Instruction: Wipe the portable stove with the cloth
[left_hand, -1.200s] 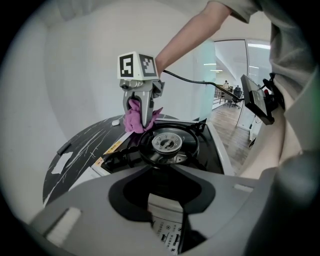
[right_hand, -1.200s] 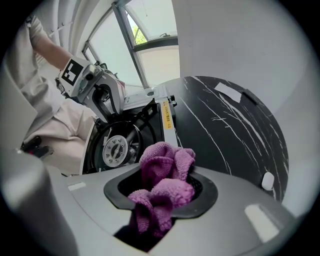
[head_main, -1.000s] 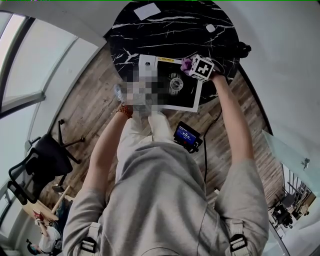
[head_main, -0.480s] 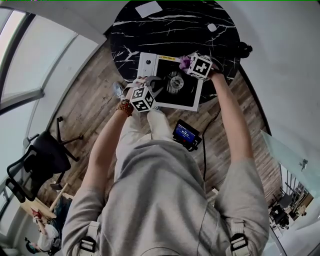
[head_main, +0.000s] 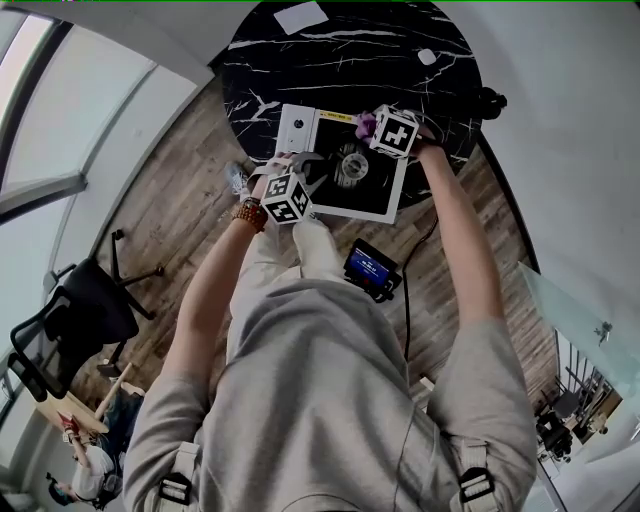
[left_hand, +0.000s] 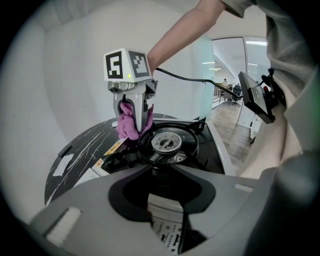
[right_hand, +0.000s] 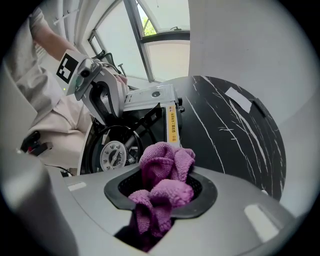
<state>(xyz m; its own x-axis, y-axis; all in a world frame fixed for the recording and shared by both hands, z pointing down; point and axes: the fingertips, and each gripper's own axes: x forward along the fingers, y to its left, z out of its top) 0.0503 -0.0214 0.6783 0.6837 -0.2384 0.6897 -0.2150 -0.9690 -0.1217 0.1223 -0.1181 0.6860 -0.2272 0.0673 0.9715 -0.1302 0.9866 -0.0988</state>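
Observation:
The portable stove (head_main: 380, 196), white with a black top and a round burner (left_hand: 167, 142), sits at the near edge of the round black marble table (head_main: 350, 50). My left gripper (head_main: 303, 172) is shut on the stove's near-left edge, and a white printed label (left_hand: 167, 227) shows between its jaws. My right gripper (head_main: 374, 130) points steeply down at the stove's far side, shut on a bunched purple cloth (right_hand: 165, 170). The cloth (left_hand: 129, 122) presses on the stove top beside the burner ring. In the right gripper view the left gripper (right_hand: 107, 107) stands across the burner (right_hand: 112, 155).
A white paper (head_main: 299, 17) and a small white object (head_main: 427, 56) lie on the table's far part. A handheld device with a blue screen (head_main: 372, 268) hangs at the person's waist on a cable. An office chair (head_main: 75, 320) stands on the wooden floor at left.
The right gripper with the cloth has edged slightly left along the stove's far side. The left gripper has kept its place on the stove's edge.

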